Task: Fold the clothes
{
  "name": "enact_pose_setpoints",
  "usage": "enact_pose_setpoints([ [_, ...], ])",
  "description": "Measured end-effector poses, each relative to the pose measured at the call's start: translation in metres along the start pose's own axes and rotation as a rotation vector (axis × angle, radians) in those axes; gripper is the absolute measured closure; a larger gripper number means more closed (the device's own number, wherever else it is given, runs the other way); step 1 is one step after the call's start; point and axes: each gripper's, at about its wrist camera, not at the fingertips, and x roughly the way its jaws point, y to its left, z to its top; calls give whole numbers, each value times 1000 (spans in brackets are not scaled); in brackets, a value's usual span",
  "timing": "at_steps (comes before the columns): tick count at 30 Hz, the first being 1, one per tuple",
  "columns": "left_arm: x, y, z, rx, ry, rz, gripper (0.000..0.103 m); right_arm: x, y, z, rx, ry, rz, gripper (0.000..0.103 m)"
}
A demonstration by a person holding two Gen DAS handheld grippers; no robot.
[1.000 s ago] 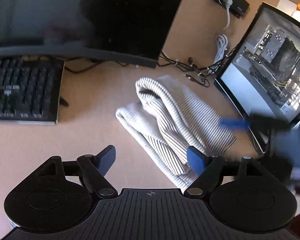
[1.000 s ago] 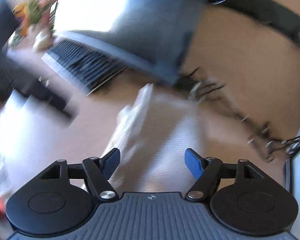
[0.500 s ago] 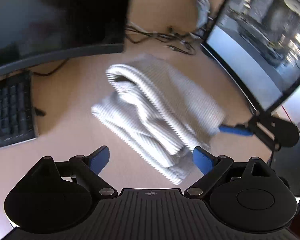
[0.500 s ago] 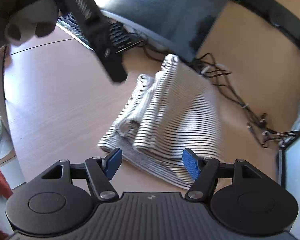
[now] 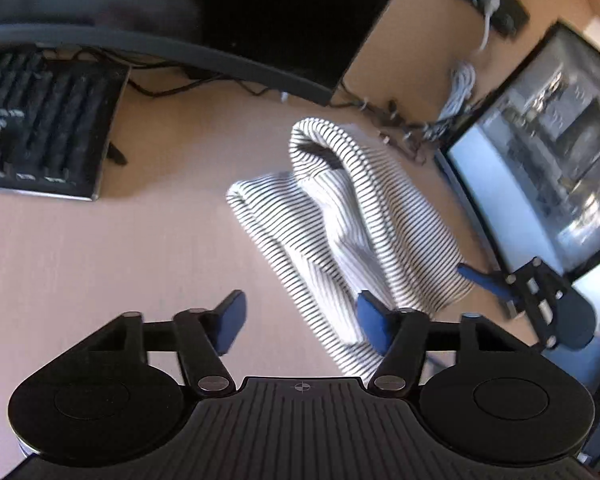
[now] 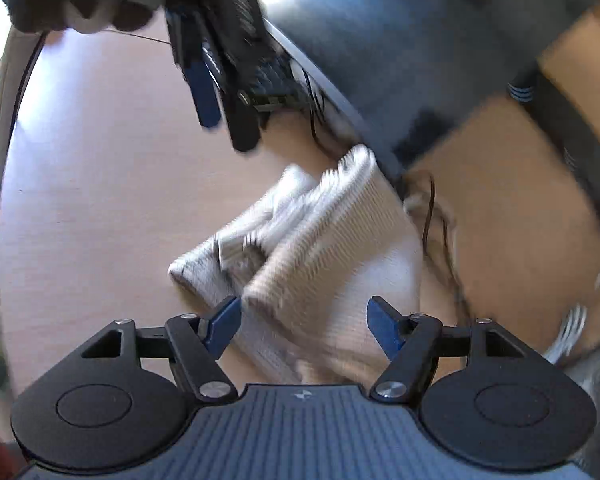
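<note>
The striped garment [image 5: 340, 224] lies folded on the desk [image 5: 100, 248]; left gripper [image 5: 300, 316] closing, empty, beside its near edge; right gripper [image 6: 302, 322] spread over it

Daylit, fisheye-bent frames; the right wrist view is motion-blurred, with window glare blown out top left.

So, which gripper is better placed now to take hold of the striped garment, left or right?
Right, probably. The right gripper has the striped garment's near edge between its open fingers. The left gripper, its jaws closing, frames mostly bare desk; the cloth lies only by its right-hand finger.
</note>
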Motion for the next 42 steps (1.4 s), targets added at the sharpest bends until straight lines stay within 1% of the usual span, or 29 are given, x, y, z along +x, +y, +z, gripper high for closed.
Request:
enact_pose_setpoints([
  [2, 11, 3, -8, -72, -28, -61, 50, 8, 2, 3, -38, -19, -4, 33],
  [3, 16, 4, -10, -103, -34, -94, 51, 14, 1, 1, -49, -23, -3, 36],
  [4, 21, 2, -11, -120, -28, -115, 52, 18, -5, 2, -5, -9, 35, 46],
  [5, 26, -2, -12, -115, -18, -116, 52, 23, -12, 3, 47, 7, 78, 70],
  [6, 29, -5, -12, -96, -5, -111, 52, 23, -29, 2, 159, 11, 113, 80],
  [8, 33, -8, -13, -66, 22, -104, 53, 22, -66, -1, 405, 15, 177, 92],
  [9, 35, -6, -14, -71, 39, -112, 59, 22, -84, -3, 528, 18, 209, 92],
  [10, 38, -3, -15, -79, 57, -119, 62, 20, -102, -5, 646, 6, 241, 92],
  [11, 42, -2, -16, -84, 74, -122, 63, 17, -120, -7, 769, -16, 282, 92],
  [12, 45, -1, -18, -83, 86, -122, 63, 15, -138, -8, 902, -61, 341, 92],
  [13, 49, -3, -19, -75, 93, -118, 63, 12, -151, -5, 993, -98, 390, 92],
  [14, 52, -4, -21, -67, 100, -115, 63, 11, -160, -1, 1050, -122, 430, 92],
  [16, 57, -7, -24, -46, 102, -105, 63, 17, -168, 8, 1132, -153, 538, 92],
  [17, 57, -8, -25, -40, 96, -103, 62, 25, -166, 10, 1168, -144, 592, 92],
  [18, 57, -7, -25, -42, 94, -105, 62, 38, -159, 11, 1182, -120, 621, 92],
  [20, 55, -4, -26, -47, 91, -109, 62, 65, -146, 14, 1202, -68, 668, 92],
  [22, 50, -3, -27, -34, 94, -101, 61, 90, -131, 8, 1242, 4, 683, 92],
  [24, 41, -1, -28, -5, 110, -84, 54, 111, -119, -1, 1288, 72, 701, 92],
  [25, 34, 1, -29, 11, 117, -74, 52, 112, -114, -7, 1300, 92, 709, 92],
  [28, 9, 16, -30, 8, 114, -45, 48, 99, -99, -8, 1257, 93, 707, 92],
  [31, -15, 34, -19, -89, 58, -47, 46, 87, -82, 9, 1094, 72, 642, 92],
  [32, -19, 34, -14, -116, 31, -45, 43, 82, -75, 16, 1033, 64, 615, 92],
  [34, -13, 20, 2, -122, -9, -27, 36, 72, -60, 30, 908, 50, 554, 92],
  [35, -6, 11, 8, -116, -19, -12, 31, 67, -53, 37, 845, 43, 524, 91],
  [37, 14, -8, 12, -65, -2, 42, 34, 51, -44, 46, 730, 29, 469, 88],
  [38, 25, -17, 13, -24, 15, 79, 40, 44, -43, 48, 688, 18, 459, 83],
  [39, 33, -23, 10, 23, 36, 121, 38, 37, -43, 51, 649, 5, 451, 75],
  [41, 39, -29, 5, 69, 52, 152, 38, 22, -54, 48, 627, -25, 488, 70],
  [42, 41, -33, 3, 83, 56, 160, 38, 14, -66, 42, 638, -36, 513, 65],
])
